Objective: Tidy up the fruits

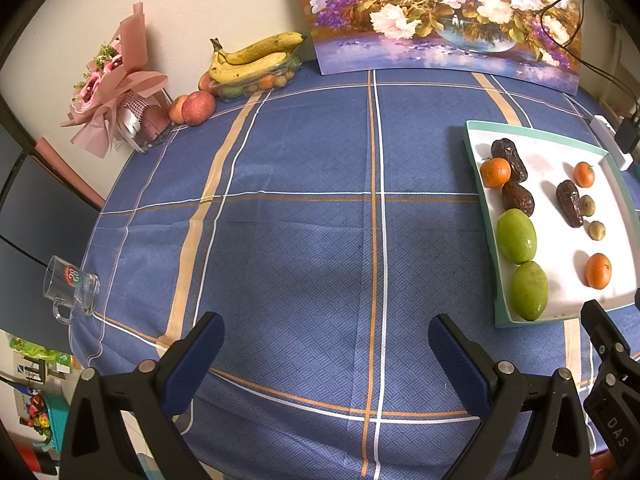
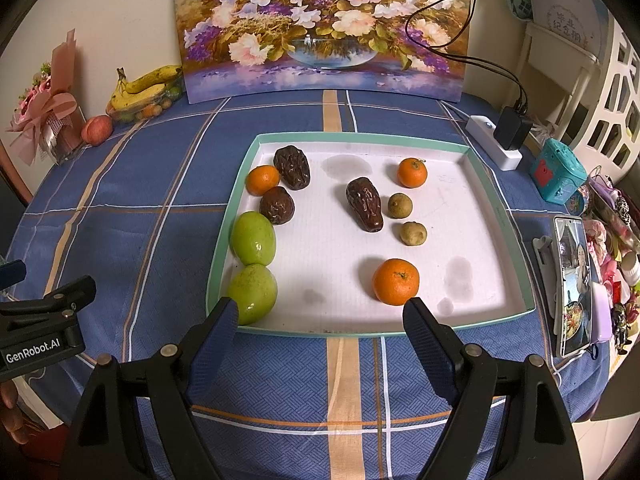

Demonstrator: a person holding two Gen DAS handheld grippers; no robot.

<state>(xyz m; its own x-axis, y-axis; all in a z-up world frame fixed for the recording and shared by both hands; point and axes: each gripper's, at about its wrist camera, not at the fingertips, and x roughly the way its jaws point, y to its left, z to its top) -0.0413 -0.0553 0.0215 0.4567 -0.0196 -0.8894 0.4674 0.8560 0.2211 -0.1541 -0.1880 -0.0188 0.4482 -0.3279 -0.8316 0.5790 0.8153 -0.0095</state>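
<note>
Glass mug (image 1: 74, 289) shows only past the spread left tool (image 1: 326, 354); phone (image 2: 573, 285) only beside the spread right tool (image 2: 322, 326).

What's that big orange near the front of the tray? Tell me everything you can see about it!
The orange is round, bright orange, with a slightly dimpled skin and a small green stem spot on top. It looks whole and unpeeled. It sits on the white floor of the tray, toward the front right, apart from the other fruit, with nothing touching it but the tray. Its shadow falls to the left. The right tool is open just in front of it, not holding it.
</note>
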